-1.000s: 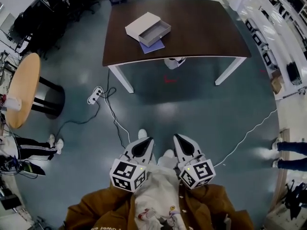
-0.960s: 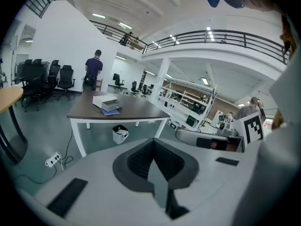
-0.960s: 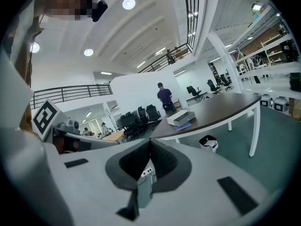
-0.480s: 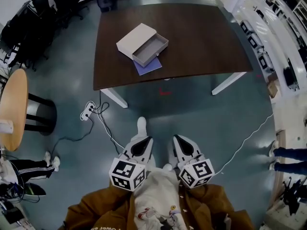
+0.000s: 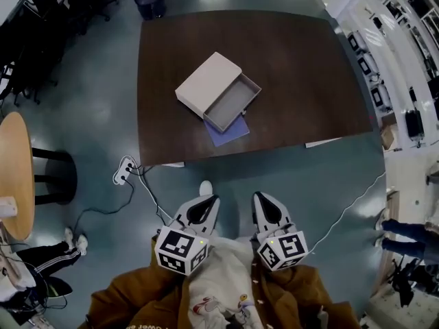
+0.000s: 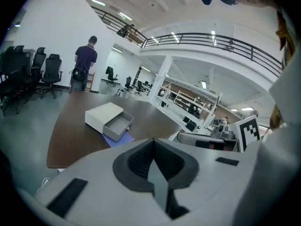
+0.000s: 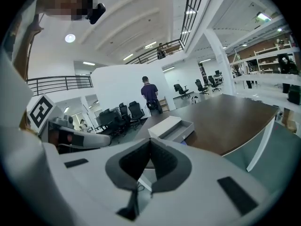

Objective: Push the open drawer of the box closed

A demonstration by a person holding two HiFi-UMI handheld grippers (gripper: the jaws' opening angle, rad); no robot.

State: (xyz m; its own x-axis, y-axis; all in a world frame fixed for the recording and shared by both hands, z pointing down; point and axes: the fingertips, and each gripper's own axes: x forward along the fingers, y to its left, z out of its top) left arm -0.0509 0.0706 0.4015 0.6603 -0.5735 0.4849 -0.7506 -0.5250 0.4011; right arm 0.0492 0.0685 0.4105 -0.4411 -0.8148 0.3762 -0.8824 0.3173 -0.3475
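A beige box (image 5: 208,83) lies on the dark brown table (image 5: 302,74) with its grey drawer (image 5: 233,106) pulled out toward me, over a purple sheet (image 5: 229,131). Both grippers hang over the floor in front of my body, well short of the table's near edge. My left gripper (image 5: 214,198) is shut with nothing in it, and my right gripper (image 5: 257,195) likewise. The left gripper view shows the box (image 6: 103,115) and drawer (image 6: 119,126) beyond its closed tips (image 6: 153,139). In the right gripper view the box (image 7: 164,125) and drawer (image 7: 181,130) sit past its closed tips (image 7: 150,139).
A round wooden table (image 5: 14,177) stands at the left, with a power strip and cables (image 5: 123,171) on the floor near the table's corner. Black office chairs (image 5: 41,5) fill the far left. A person (image 6: 86,60) stands beyond the table. Shelving (image 5: 405,46) lines the right.
The table and box have come much nearer in the head view as I moved toward them. Both grippers keep the same shut pose in front of my body.
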